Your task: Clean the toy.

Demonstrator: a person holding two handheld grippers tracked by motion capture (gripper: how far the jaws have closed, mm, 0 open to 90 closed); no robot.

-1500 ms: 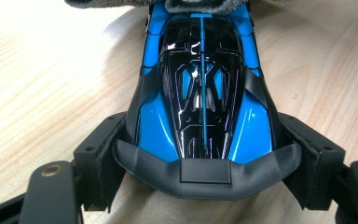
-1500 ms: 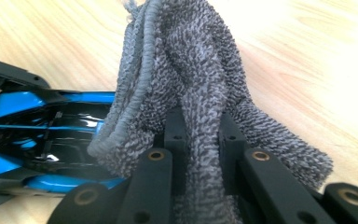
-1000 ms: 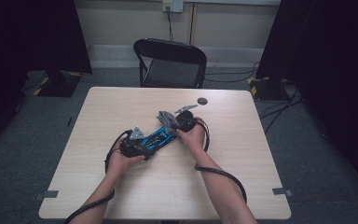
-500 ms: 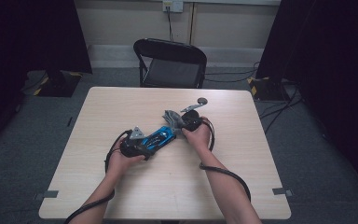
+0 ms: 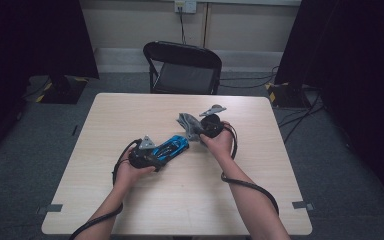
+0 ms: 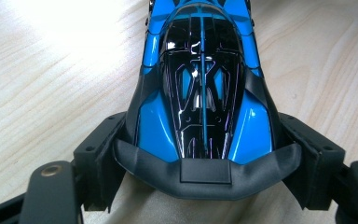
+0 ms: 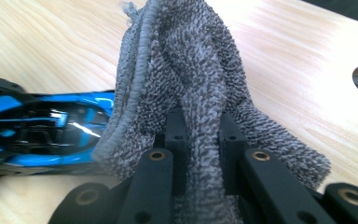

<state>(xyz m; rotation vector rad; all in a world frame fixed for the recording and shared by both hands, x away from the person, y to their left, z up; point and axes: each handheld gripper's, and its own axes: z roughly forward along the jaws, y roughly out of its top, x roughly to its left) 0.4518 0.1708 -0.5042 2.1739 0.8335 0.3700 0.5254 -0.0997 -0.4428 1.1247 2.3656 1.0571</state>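
- The blue toy car (image 5: 171, 147) lies near the middle of the surface (image 5: 130, 115), its long axis running diagonally, one end in the left gripper (image 5: 147, 155) and the other toward the grey cloth (image 5: 190, 125).
- The left gripper view shows the jaws clamped on both flanks of the car's black end.
- The right gripper view shows the right gripper (image 7: 200, 140) pinching a bunched fold of the cloth just beside the car.
- Both forearms reach in from the near edge, hands angled toward each other.

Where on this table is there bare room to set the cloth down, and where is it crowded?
Free: the table corner beyond the left gripper, and the near strip between the forearms and the front edge. Crowded: the middle, where the blue toy car lies clamped, with the right gripper holding the grey cloth at its nose.
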